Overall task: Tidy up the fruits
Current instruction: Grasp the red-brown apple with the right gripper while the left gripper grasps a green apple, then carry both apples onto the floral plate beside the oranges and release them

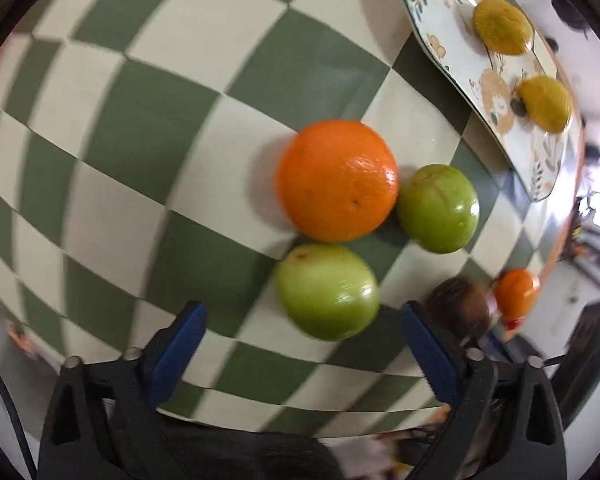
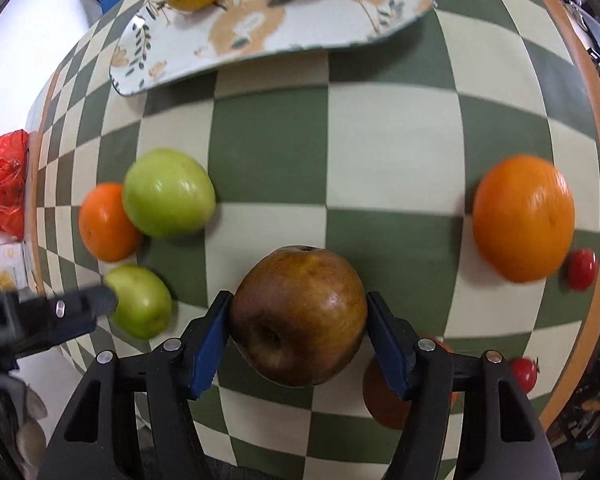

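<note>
- Between the right claw's (image 2: 299, 334) blue pads sits a brown apple (image 2: 299, 316), gripped on both sides above the checkered surface (image 2: 268, 144).
- Left claw (image 1: 304, 346) gapes wide, empty, just short of a green apple (image 1: 327, 291).
- That apple touches an orange (image 1: 337, 180); another green apple (image 1: 438, 208) adjoins.
- Two lemons (image 1: 502, 26) lie on a plate (image 1: 436, 12) near the surface's far edge.

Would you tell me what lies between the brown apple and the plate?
Only bare checkered cloth between apple and plate, in the right wrist view.
</note>
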